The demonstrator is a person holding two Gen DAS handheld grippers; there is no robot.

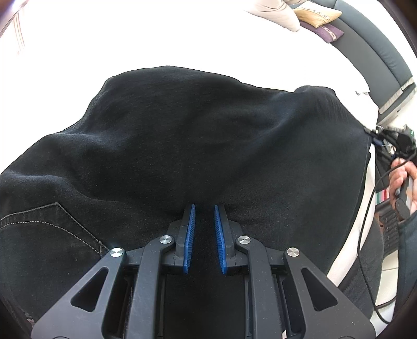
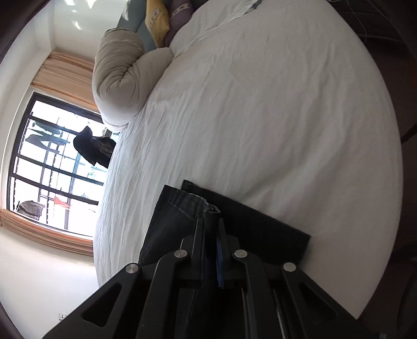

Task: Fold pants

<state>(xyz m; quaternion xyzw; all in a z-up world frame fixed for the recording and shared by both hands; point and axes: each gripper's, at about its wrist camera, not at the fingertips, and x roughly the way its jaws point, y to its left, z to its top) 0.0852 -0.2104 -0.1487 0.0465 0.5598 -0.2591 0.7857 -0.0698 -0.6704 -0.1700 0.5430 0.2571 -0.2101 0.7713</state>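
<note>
Two grippers, left gripper (image 1: 204, 208) parted over rumpled black pants (image 1: 182, 130), right gripper (image 2: 209, 221) pinching them.

pants (image 1: 182, 135) lie on the bed (image 2: 260, 104), rolled duvet (image 2: 117, 78) and pillows (image 2: 156, 20) beyond

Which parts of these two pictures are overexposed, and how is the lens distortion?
Left wrist view: the bed behind the pants is blown out to plain white. Right wrist view: sheet wrinkles show, only the window glares. Both views: fisheye bends edges, corners dark.
</note>
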